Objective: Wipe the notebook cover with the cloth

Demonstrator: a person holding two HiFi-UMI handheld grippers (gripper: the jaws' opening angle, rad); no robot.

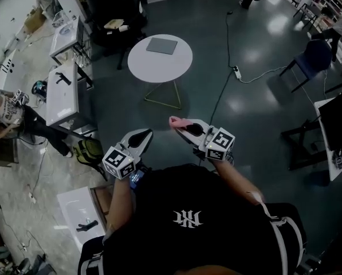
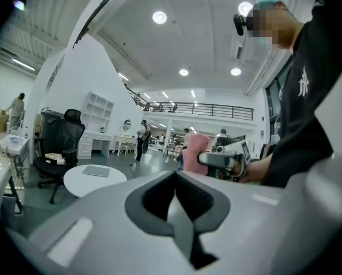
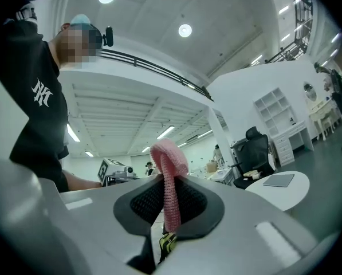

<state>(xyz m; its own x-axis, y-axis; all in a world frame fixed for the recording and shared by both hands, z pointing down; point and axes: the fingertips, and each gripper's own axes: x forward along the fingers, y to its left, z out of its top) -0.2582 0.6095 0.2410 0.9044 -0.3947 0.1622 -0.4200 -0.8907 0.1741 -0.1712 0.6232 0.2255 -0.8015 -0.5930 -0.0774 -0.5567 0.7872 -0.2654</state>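
A grey notebook (image 1: pixel 161 45) lies flat on a round white table (image 1: pixel 176 67) a couple of steps ahead of me. It also shows at the left of the left gripper view as the notebook (image 2: pixel 96 171), and low at the right of the right gripper view as the notebook (image 3: pixel 279 180). My right gripper (image 1: pixel 181 125) is shut on a pink knitted cloth (image 3: pixel 169 176), whose end sticks up past the jaws. The cloth (image 1: pixel 176 121) is held in the air, well short of the table. My left gripper (image 1: pixel 143 133) is shut with nothing in it, beside the right one.
A black office chair (image 1: pixel 116 22) stands behind the table at the left. A cable and power strip (image 1: pixel 235 70) run across the floor at the right, near a blue chair (image 1: pixel 314 56). White desks (image 1: pixel 62 93) line the left side, where a person sits.
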